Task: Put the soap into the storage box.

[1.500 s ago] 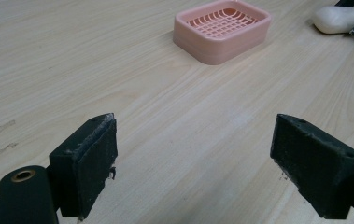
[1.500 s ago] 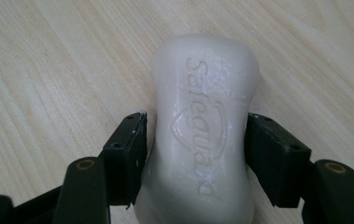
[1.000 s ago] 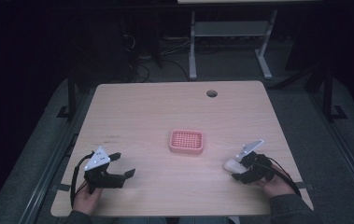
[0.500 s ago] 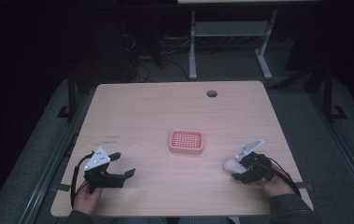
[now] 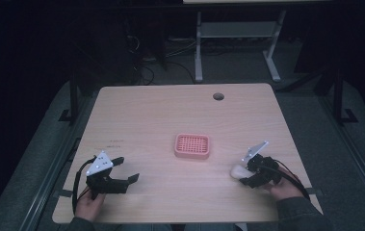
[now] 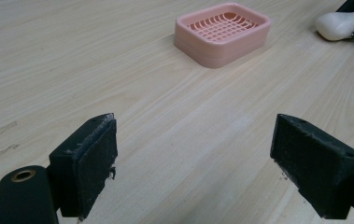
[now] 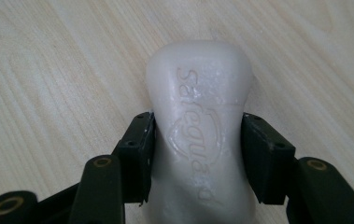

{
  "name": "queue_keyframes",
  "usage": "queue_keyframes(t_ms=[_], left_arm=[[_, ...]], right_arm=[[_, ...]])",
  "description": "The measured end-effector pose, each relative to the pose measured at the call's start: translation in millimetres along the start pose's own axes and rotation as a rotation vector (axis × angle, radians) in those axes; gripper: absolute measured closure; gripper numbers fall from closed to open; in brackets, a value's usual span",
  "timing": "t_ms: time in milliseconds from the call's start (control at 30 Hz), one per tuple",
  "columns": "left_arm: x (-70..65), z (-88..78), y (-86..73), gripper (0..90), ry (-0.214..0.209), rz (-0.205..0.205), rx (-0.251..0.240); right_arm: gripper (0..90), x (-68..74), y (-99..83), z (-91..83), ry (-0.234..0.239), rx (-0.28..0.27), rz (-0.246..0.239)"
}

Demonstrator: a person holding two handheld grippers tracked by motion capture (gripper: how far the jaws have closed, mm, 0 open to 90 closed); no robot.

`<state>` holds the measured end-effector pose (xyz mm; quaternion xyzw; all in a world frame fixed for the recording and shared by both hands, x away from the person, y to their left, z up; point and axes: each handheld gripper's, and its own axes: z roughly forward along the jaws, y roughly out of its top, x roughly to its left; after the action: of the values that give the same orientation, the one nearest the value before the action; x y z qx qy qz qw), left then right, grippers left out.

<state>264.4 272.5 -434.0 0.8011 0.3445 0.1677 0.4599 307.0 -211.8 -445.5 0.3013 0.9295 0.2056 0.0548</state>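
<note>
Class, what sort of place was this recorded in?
Probably a lab or workshop set up for recording: a bare wooden table with a cable hole, loose cables on the dark floor behind, and a metal-legged desk frame beyond.

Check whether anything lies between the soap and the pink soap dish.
Nothing visible does. The right gripper has just closed on the soap, and the table between it and the soap dish is bare wood. The left gripper sits open, far off.

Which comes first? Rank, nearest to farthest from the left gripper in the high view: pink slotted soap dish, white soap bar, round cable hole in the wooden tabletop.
From the left gripper:
1. Pink slotted soap dish, table centre, to its right.
2. White soap bar, near the right edge, between the right gripper jaws, which have just been closing on it.
3. Round cable hole, far edge.
</note>
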Motion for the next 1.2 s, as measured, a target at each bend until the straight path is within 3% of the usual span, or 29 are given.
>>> queue_keyframes(t_ms=[100,233,400,600,700,1200], left_arm=[[-0.2,0.3,-0.1,14.4,0.000,0.005,0.000],[1.1,-0.7,0.1,14.4,0.000,0.008,0.007],[0.5,-0.3,0.0,14.4,-0.001,0.006,0.002],[0.9,-0.8,0.2,14.4,-0.001,0.010,0.003],[1.0,-1.3,0.3,14.5,-0.001,0.011,0.002],[0.7,-1.1,0.1,14.4,-0.001,-0.007,-0.016]], right_arm=[[46.9,0.4,7.7,2.8,-0.008,0.048,-0.022],[47.3,1.8,13.6,5.6,-0.014,0.074,-0.043],[47.4,-0.7,16.5,7.6,0.005,0.078,-0.024],[48.6,-0.9,18.8,8.1,0.015,0.082,-0.049],[48.8,0.4,19.1,8.0,0.012,0.077,-0.075],[48.9,5.1,25.4,2.8,-0.020,0.080,-0.110]])
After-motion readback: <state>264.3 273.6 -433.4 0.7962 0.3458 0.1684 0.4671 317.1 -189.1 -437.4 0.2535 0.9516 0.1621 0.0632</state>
